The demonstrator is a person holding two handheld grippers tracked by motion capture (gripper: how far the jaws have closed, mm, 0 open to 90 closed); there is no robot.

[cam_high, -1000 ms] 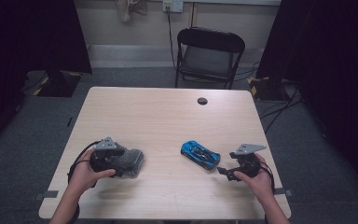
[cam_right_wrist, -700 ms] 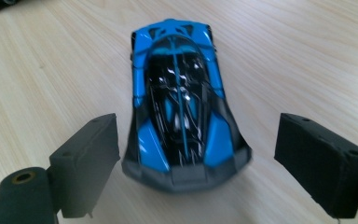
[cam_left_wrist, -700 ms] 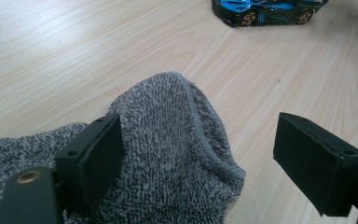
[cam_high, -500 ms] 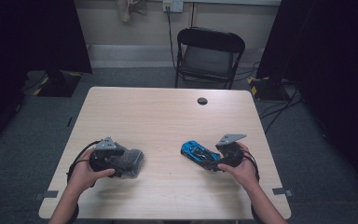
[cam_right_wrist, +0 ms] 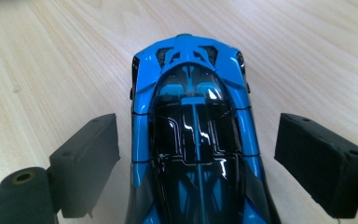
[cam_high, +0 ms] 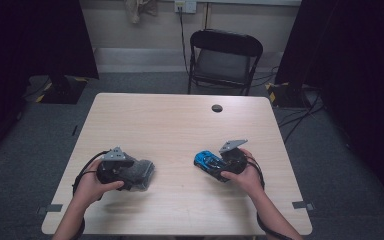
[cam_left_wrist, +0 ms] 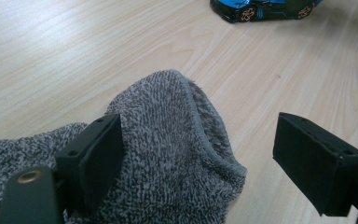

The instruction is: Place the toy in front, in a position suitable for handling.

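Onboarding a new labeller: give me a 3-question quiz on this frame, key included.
1. True or false: the right tool has its jaws closed tight on the blue toy car.
2. What lies under the left tool? A) grey towel B) black cap C) sponge
3. Fill in: beyond the table stands a black folding ____.

Key: 1 false, the jaws stand apart on either side of the car. 2 A, the grey towel. 3 chair.

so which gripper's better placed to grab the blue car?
Right. The right gripper already straddles the blue toy car, fingers open either side. The left gripper sits open over the grey cloth, car well away.
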